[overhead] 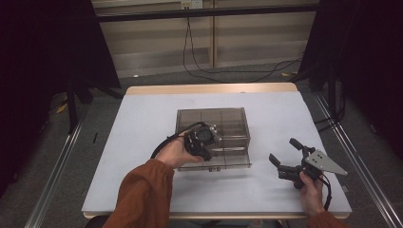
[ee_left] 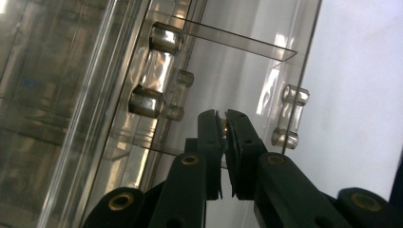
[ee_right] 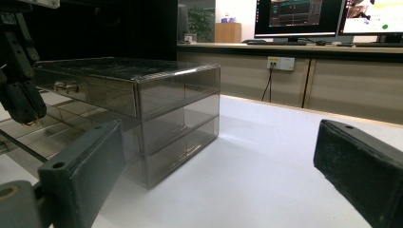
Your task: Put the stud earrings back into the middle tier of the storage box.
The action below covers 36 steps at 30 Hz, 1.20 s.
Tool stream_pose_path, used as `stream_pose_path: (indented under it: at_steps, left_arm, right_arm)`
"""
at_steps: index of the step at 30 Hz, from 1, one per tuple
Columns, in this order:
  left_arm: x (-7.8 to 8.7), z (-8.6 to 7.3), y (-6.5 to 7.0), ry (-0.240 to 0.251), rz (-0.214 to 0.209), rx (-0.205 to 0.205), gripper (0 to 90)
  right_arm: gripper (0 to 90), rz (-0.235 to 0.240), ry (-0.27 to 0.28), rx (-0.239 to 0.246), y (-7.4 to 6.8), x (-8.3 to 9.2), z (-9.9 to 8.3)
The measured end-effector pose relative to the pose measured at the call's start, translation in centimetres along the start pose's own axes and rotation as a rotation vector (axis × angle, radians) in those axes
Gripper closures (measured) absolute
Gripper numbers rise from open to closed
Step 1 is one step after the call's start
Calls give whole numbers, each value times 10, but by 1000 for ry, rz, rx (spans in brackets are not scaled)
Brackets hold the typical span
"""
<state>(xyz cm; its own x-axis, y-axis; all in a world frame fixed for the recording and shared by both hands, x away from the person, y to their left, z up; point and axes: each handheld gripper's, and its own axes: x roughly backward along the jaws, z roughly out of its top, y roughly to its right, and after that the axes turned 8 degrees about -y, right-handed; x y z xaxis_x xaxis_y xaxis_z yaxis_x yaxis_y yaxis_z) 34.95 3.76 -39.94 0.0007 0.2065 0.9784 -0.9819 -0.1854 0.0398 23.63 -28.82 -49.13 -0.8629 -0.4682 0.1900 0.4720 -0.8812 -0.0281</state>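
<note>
A smoky clear drawer box [overhead: 228,118] stands mid-table, seen from the side in the right gripper view [ee_right: 176,109]. Its drawers are pulled out toward the person. My left gripper [overhead: 205,142] hangs over the pulled-out drawers, pointing down. In its own view it [ee_left: 223,116] is shut, close to a clear drawer handle [ee_left: 157,71]. A tiny brass-coloured glint sits between the tips; I cannot tell what it is. My right gripper [overhead: 283,151] rests to the right of the box, open, with nothing between its jaws [ee_right: 218,156].
The white table [overhead: 142,123] has bare surface to the left, right and front of the box. A second clear handle [ee_left: 290,116] is near the left jaws. Cables lie on the floor [overhead: 199,71] beyond the far edge. Dark curtains flank both sides.
</note>
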Motion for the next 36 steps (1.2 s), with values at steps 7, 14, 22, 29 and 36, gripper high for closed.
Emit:
stream_pose_path:
  at_steps: [7,14,22,29,36]
  left_arm:
    - [-11,8,1,-45,-6,-6,854]
    - [-14,11,1,-59,-21,0,852]
    - [-10,11,3,-45,-24,-2,801]
    - [7,0,7,73,-11,5,764]
    - [17,-30,6,196,-18,63,771]
  right_arm:
    - [28,0,0,0,0,0,0]
    - [29,0,1,2,0,0,0]
    - [29,0,1,1,0,0,0]
    - [29,-1,1,3,0,0,0]
    - [28,-2,1,2,0,0,0]
